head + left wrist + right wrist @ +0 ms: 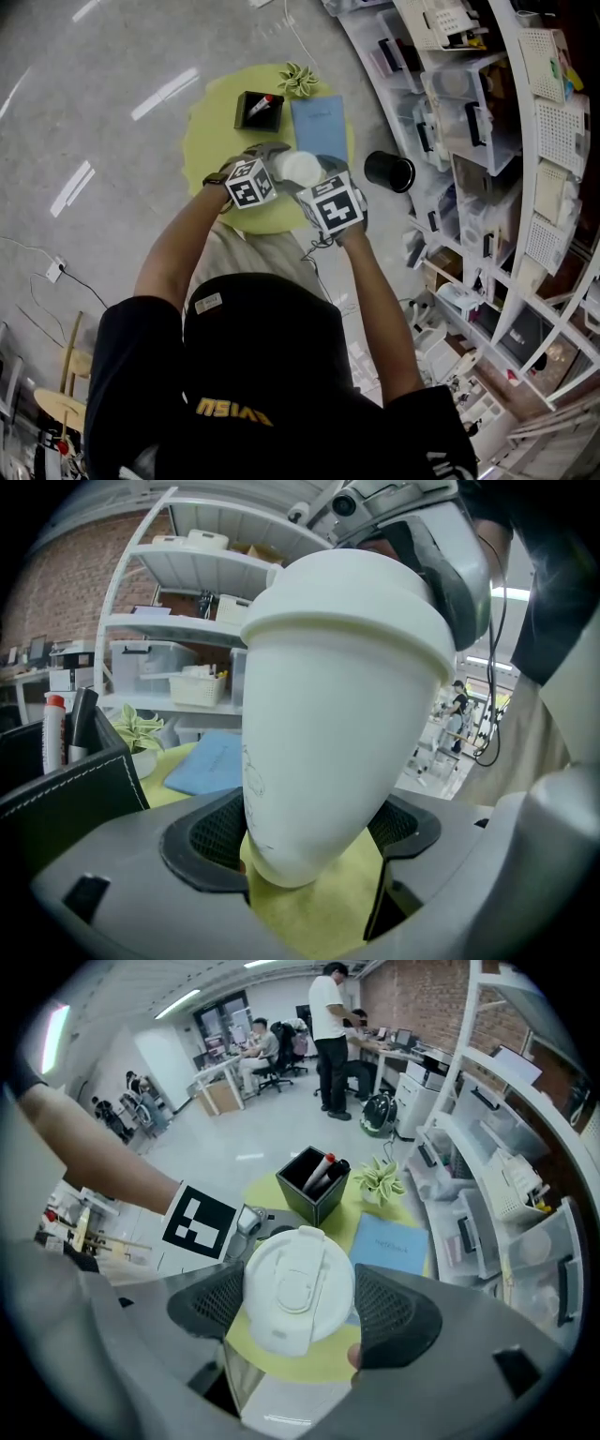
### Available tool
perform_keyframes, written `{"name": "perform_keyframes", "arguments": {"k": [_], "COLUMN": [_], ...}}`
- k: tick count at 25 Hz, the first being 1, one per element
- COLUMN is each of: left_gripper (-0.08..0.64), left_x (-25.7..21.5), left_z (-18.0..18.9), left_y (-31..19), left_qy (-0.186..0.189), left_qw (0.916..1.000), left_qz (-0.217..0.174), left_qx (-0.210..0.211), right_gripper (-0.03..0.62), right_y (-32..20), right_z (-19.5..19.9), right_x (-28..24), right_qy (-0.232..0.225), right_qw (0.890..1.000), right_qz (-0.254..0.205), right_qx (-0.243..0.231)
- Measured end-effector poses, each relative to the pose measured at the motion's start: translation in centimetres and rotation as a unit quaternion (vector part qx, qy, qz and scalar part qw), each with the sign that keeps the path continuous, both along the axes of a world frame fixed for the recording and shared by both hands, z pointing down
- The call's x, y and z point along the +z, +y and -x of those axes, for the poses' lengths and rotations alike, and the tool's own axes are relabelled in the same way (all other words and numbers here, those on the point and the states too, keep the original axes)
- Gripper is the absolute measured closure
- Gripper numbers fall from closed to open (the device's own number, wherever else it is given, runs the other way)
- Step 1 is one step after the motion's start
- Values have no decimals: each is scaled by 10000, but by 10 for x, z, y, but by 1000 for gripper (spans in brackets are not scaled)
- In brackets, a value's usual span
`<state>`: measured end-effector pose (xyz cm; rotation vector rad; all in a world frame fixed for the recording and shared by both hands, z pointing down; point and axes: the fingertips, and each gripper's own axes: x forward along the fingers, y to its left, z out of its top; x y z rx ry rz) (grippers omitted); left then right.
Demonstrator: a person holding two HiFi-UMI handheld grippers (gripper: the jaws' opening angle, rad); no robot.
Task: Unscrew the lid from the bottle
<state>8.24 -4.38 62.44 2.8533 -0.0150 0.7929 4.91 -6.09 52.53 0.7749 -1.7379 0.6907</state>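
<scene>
The left gripper [305,846] jaws pinch the bottle [337,714]; the right gripper [300,1309] jaws clamp its lid [298,1283] above the bench [211,131]. Open floor [84,103] lies left, shelves [525,141] crowd the right, and the bottle's base is cut off.

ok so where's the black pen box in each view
Head view: black stitched pen box, upper centre on the round yellow-green table.
Left gripper view: the box at the lower left edge, left of the white bottle.
Right gripper view: the box at centre, just above the round white lid.
Shared landmark: the flat blue notebook beside it.
</scene>
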Motion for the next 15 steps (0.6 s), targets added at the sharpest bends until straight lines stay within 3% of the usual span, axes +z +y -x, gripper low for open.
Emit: {"name": "perform_keyframes", "arguments": {"k": [8,15], "left_gripper": [158,158], "left_x": [2,4], "left_z": [1,1], "left_y": [-2,0], "left_qy": [-7,-43], "left_qw": [10000,10000], "left_qz": [-11,31], "left_qx": [19,55], "right_gripper": [221,189], "right_y": [2,7], "right_z": [7,10], "right_x": [0,12], "right_qy": [5,363], "right_qw": [9934,9773], "right_qz": [66,202], "right_qx": [-1149,-2079]}}
